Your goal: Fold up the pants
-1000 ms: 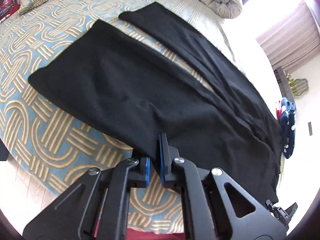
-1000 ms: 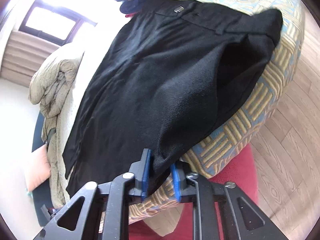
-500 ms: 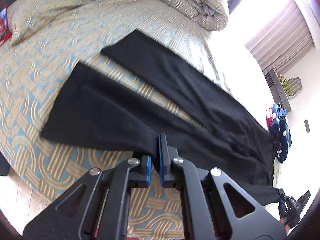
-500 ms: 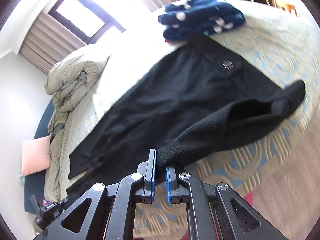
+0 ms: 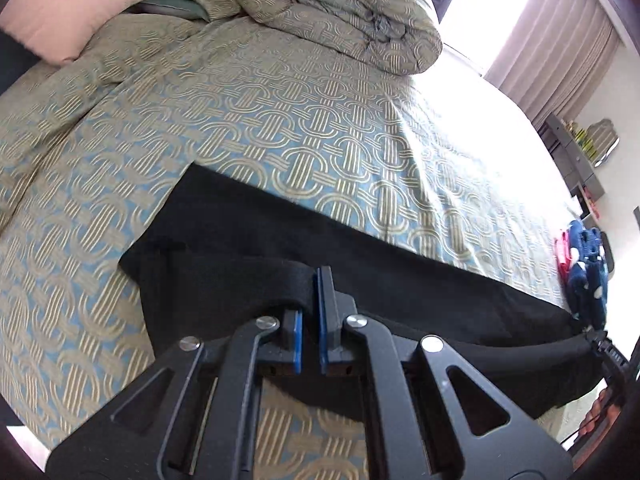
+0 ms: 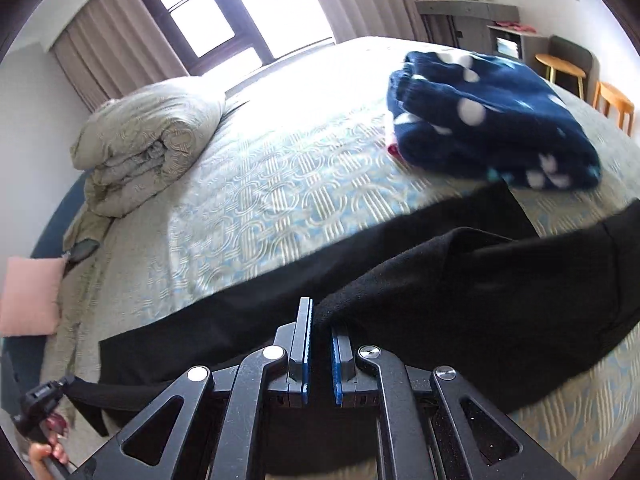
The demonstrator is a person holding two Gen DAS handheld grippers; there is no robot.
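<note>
Looks like the lengthwise fold is about halfway: the black pants [image 5: 248, 240] lie along the near edge of the bed [image 5: 320, 128], one leg being carried over the other. The left gripper [image 5: 309, 320] and right gripper [image 6: 320, 344] each pinch a fabric edge, fingers nearly closed. Crosswise folds are left. A folded navy dotted blanket [image 6: 492, 120] sits at 2 o'clock, near the waistband, and a rolled duvet [image 6: 148, 144] at 10 o'clock.

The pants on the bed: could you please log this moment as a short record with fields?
pants: black, lying in a long band across the bed
left gripper: shut on pants edge
right gripper: shut on pants edge
blue garment: folded, beside the pants' far end
duvet: rolled, at the bed's far side
</note>
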